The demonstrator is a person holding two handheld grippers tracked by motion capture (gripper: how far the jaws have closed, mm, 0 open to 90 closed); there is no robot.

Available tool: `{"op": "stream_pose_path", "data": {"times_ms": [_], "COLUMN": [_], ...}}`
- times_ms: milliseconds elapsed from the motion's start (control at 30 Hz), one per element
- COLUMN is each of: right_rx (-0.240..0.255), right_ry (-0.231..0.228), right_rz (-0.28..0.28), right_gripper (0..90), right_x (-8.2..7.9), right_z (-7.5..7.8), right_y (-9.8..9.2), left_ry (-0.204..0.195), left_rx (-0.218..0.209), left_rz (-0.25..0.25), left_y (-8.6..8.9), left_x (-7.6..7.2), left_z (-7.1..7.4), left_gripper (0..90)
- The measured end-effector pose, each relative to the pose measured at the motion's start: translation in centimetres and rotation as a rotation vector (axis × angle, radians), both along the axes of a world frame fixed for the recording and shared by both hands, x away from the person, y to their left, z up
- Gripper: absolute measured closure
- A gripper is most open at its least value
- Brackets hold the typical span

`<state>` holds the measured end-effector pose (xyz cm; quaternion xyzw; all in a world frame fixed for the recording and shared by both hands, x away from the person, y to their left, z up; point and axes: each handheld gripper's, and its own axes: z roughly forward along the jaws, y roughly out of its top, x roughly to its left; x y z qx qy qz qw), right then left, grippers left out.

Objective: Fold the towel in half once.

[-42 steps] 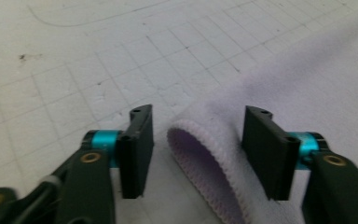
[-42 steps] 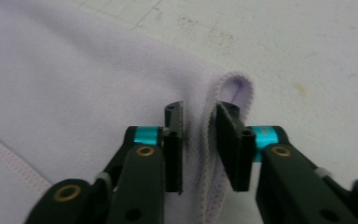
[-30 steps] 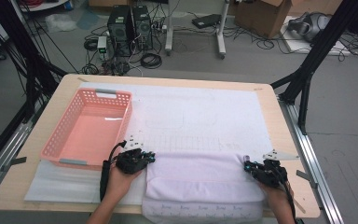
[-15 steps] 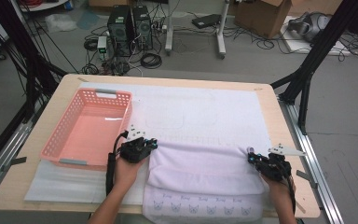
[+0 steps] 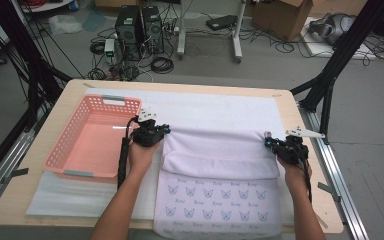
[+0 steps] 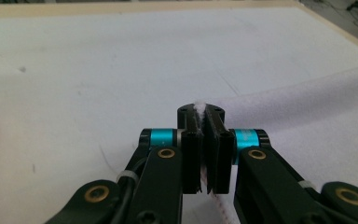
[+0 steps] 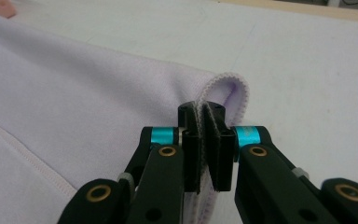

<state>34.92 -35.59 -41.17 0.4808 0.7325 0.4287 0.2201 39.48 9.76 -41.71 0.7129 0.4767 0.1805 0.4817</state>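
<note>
A pink basket (image 5: 90,137) sits at the counter's (image 5: 40,200) left. The left tool (image 5: 161,131) and right tool (image 5: 269,142) each pinch a corner of the pale lilac towel (image 5: 220,160), folded over mid-counter, its butterfly print's wording too small to read.

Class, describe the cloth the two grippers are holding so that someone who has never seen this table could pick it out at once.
Start at the wooden table and its white mat. To the right of the pink basket lies a pale lilac towel, pinched at its far corners by the left gripper and right gripper. Its near part shows blue butterfly prints.
</note>
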Motion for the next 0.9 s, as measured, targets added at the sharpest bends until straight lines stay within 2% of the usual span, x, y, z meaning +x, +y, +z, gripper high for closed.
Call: {"op": "stream_pose_path", "data": {"times_ms": [33,100,167,233,267,400,433,467,500,533,600,667,733,900], "right_rx": [-0.002,0.014,0.068,0.058,0.058,0.052,0.052,0.055,0.059,0.069,0.069,0.072,0.078,0.054], "right_ry": [0.004,0.01,0.015,0.02,0.02,0.045,0.047,0.052,0.062,0.076,0.106,0.116,0.118,0.105], "right_rz": [-0.004,-0.007,-0.024,-0.042,-0.042,-0.071,-0.074,-0.077,-0.081,-0.082,-0.082,-0.083,-0.083,-0.066], "right_gripper": [85.4,85.4,85.4,85.4,85.4,85.2,85.2,85.1,85.0,84.1,77.6,68.8,66.6,65.8], "right_x": [0.9,1.4,2.7,4.3,4.3,6.2,6.5,6.6,6.8,7.0,7.1,7.1,6.9,5.6], "right_z": [0.1,0.2,0.4,0.9,0.9,0.9,0.7,0.4,0.2,-0.1,-0.5,-0.6,-0.3,0.8], "right_y": [0.1,0.2,0.0,0.4,0.4,0.8,0.8,0.9,1.0,1.1,1.2,1.2,1.0,0.6], "left_ry": [-0.004,-0.013,0.004,-0.016,-0.016,-0.021,-0.01,-0.01,0.027,0.04,0.062,0.067,0.065,0.071], "left_rx": [-0.013,-0.023,-0.017,-0.018,-0.018,-0.023,-0.026,-0.026,-0.012,0.003,0.009,0.01,0.012,0.031], "left_rz": [0.01,0.017,0.028,0.032,0.032,0.03,0.034,0.034,0.016,0.005,-0.008,-0.023,-0.049,-0.12], "left_y": [0.2,0.4,0.5,0.5,0.5,0.7,0.6,0.6,0.4,0.2,0.0,-0.3,-0.6,-1.5], "left_x": [1.1,1.4,2.4,3.4,3.4,4.6,4.8,4.8,4.9,4.8,4.7,4.5,4.2,3.0], "left_z": [0.4,0.4,0.6,1.0,1.0,1.2,0.8,0.8,0.3,0.1,0.0,0.2,0.5,1.2], "left_gripper": [85.6,85.6,85.6,85.6,85.6,85.5,85.4,85.1,84.3,82.1,69.9,60.5,57.5,54.9]}}
